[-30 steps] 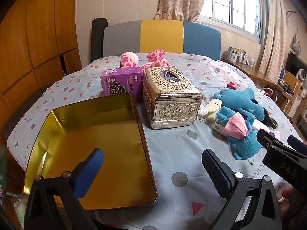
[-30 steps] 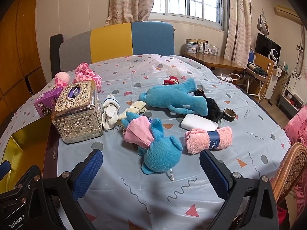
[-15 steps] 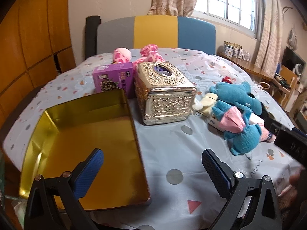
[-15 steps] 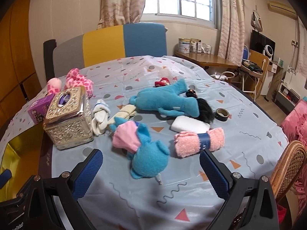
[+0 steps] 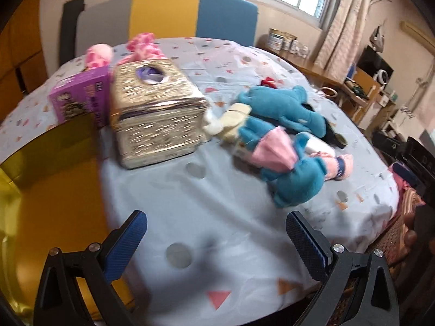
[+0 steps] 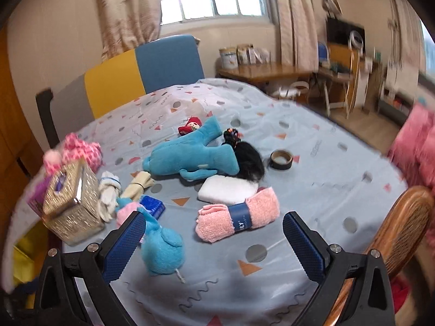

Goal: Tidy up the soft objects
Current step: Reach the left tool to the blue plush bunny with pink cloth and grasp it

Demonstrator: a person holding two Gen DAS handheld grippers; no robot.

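Jaws of both the left gripper (image 5: pixel 216 240) and right gripper (image 6: pixel 213 240) stood apart, empty. The pink rolled towel (image 6: pixel 239 216) lay on the desk (image 6: pixel 339 179) ahead; its paper band might slip under a loose pinch.

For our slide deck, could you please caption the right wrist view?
Open right gripper hovers over a table strewn with a rolled pink towel and blue plush toys.

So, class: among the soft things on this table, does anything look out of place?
Yes. A roll of tape lies beside the black furry item and big blue plush: hard, not soft. The gold tray holds nothing.
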